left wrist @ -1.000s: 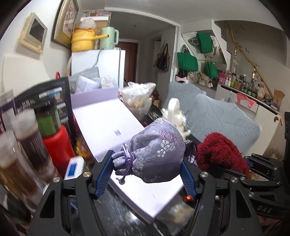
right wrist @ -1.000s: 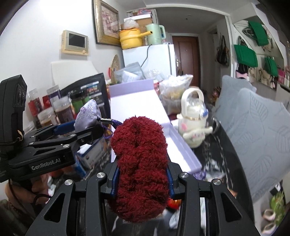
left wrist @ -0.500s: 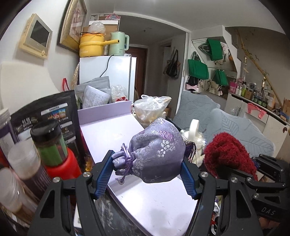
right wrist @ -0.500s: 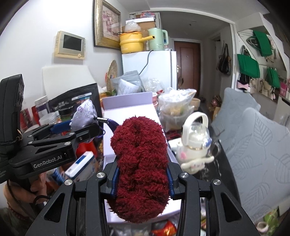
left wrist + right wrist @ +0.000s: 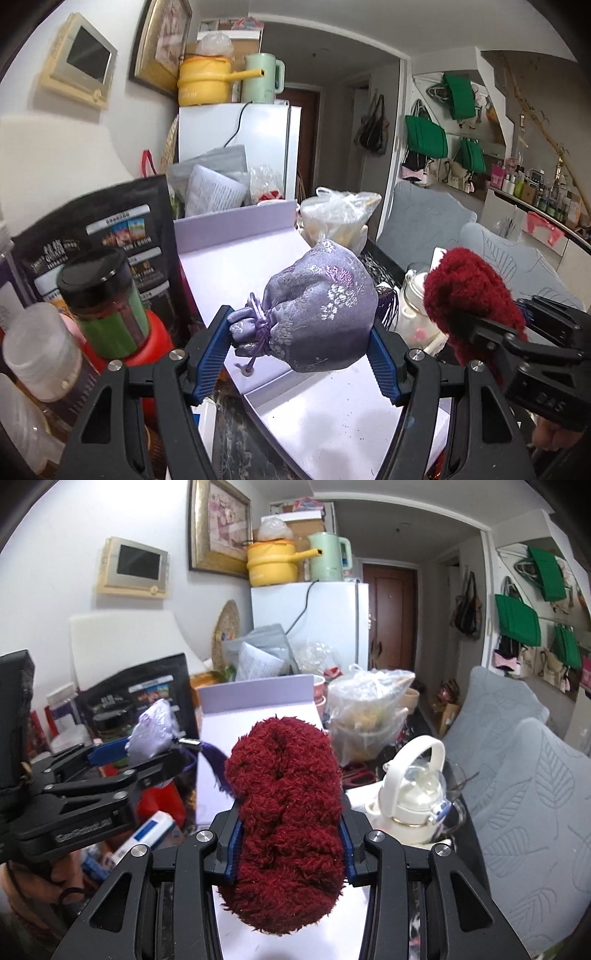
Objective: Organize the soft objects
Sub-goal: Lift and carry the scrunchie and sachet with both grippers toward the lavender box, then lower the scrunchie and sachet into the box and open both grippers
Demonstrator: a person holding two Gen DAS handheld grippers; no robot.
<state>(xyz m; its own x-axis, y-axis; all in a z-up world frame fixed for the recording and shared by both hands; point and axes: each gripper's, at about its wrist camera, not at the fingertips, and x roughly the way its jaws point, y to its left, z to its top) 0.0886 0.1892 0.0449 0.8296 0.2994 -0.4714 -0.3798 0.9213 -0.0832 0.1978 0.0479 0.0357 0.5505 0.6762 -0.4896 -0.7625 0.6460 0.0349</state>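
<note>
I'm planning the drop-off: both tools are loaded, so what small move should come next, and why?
Probably lower the left tool, then release. It grips the purple brocade pouch above the open lavender box, whose floor is bare there. The right tool with the red fluffy bundle can follow beside it.

lilac drawstring pouch [image 5: 317, 314] in left claw [image 5: 299, 354] above pale box [image 5: 258, 251], red fuzzy bundle [image 5: 469, 295] just beside

A cluttered home: beyond the grippers a white fridge [image 5: 314, 624] carries a yellow pot [image 5: 273, 563] and green kettle [image 5: 327, 555]; right, cushioned chairs [image 5: 517, 760] and hanging green bags [image 5: 424, 134].
</note>
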